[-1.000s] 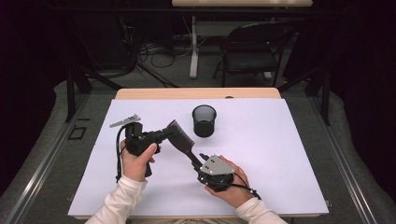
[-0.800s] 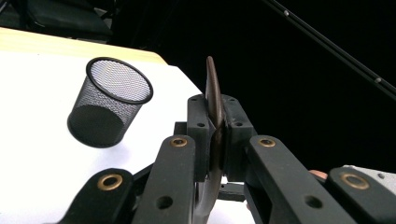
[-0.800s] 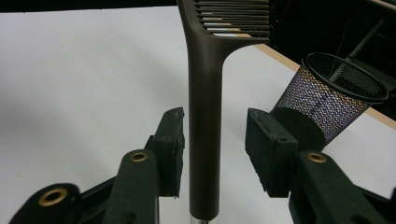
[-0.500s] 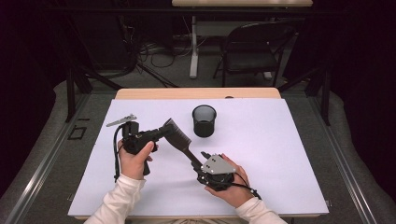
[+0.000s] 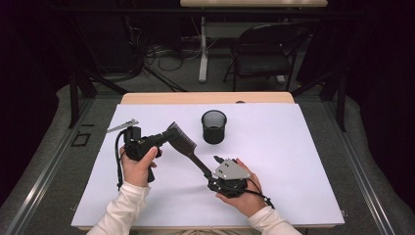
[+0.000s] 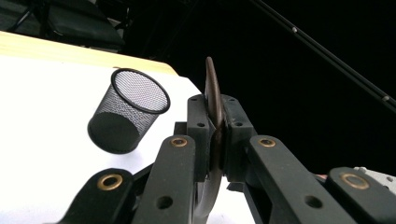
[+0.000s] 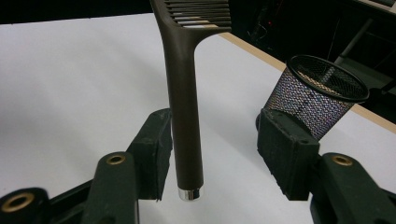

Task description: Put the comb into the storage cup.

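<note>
My right gripper [image 7: 215, 154] has just been opening; the comb's handle [image 7: 185, 116] stands loose between its jaws. My left gripper [image 6: 215, 140] clamps the comb's [image 5: 182, 141] toothed head, so the handover looks complete.

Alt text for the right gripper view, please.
A brown comb's handle stands between the right tool's open jaws, against the left pad, clear of the right. A black mesh cup stands behind on the white table.
</note>
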`<state>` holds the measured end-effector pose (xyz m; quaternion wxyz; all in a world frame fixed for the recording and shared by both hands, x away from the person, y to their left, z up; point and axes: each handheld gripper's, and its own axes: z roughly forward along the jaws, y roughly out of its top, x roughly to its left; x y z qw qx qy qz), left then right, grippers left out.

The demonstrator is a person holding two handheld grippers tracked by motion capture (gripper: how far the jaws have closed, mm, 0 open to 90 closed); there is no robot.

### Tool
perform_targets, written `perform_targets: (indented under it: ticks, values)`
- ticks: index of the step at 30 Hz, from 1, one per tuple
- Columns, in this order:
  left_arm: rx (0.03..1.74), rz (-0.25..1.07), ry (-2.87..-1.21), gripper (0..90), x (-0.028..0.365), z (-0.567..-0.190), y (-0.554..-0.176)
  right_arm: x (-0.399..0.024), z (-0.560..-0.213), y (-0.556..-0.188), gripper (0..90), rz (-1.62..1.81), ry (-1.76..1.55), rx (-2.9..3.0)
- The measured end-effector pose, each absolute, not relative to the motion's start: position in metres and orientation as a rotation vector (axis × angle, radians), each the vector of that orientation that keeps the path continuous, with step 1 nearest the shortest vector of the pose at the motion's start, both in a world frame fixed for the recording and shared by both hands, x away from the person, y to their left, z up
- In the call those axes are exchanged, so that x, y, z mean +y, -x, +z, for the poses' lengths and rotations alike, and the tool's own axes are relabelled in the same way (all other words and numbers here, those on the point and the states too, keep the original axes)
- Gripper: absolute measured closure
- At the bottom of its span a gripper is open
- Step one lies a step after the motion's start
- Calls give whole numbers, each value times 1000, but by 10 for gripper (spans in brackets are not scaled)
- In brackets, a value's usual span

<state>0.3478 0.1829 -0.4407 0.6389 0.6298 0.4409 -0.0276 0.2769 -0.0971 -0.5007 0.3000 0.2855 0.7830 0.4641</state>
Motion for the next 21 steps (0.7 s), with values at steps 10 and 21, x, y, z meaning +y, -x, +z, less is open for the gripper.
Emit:
perform_targets:
  ticks: [10,21]
  values:
    - [1020,-11,-1412,844,191,-440,-349,-96,-501,-283,431,1211,-721,2121]
    - [1027,38,-1387,844,200,-438,-348,-97,-504,-289,406,1149,-749,2151]
